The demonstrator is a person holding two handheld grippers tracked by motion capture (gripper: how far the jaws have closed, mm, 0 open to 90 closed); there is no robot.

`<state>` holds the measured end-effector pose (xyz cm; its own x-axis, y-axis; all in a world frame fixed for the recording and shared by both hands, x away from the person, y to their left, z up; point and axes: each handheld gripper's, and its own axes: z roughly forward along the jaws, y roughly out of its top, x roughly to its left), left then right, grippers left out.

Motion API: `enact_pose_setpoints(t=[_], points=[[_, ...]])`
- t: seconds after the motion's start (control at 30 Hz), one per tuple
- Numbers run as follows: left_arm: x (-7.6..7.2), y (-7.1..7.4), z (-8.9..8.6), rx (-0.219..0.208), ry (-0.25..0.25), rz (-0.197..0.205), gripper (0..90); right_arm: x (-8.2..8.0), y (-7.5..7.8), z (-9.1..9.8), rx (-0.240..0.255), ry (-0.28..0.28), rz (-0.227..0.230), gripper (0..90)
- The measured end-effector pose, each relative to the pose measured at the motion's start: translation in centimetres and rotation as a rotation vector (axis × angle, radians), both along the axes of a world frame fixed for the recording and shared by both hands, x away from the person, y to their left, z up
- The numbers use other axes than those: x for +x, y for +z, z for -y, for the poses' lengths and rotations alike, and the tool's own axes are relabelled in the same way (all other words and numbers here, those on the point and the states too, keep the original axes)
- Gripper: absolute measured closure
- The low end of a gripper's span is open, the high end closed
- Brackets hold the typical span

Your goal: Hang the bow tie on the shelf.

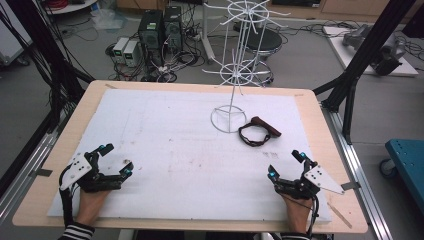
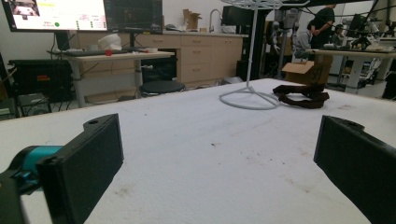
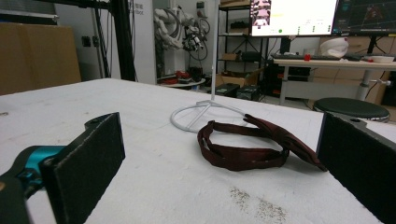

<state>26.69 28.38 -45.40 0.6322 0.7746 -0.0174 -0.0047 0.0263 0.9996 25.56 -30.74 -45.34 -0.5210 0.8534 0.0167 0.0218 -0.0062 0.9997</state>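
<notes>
The high view looks down and forward over the table [image 1: 60,145]; both gripper views sit low near its surface, sharing the white stand [image 2: 248,95] at upper centre

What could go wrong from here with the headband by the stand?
The dark red headband lies right beside the white wire stand's base ring, so a reaching right gripper might knock the light stand. The band lies flat on the white board, so open jaws may scrape the board or slip off it.
</notes>
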Motion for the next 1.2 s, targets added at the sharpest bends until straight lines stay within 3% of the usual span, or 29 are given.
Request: enact_pose_setpoints(t=[0.3, 0.5, 0.93, 1.2], points=[[0.0, 0.0, -0.1, -0.010, -0.001, -0.001, 1.8, 0.0, 0.1, -0.2, -0.007, 0.021, -0.004, 0.6], [0.0, 0.0, 0.0, -0.009, -0.003, 0.000, 1.8, 0.2, 1.3, -0.2, -0.036, 0.051, -0.019, 0.6], [0.0, 0.0, 0.0, -0.005, -0.001, 0.004, 1.8, 2.1, 5.4, 0.5, -0.137, 0.047, -0.127, 0.6], [0.0, 0.0, 0.0, -0.008, -0.001, 0.000, 1.8, 4.6, 7.6, 0.4, -0.205, 0.058, -0.226, 0.6]])
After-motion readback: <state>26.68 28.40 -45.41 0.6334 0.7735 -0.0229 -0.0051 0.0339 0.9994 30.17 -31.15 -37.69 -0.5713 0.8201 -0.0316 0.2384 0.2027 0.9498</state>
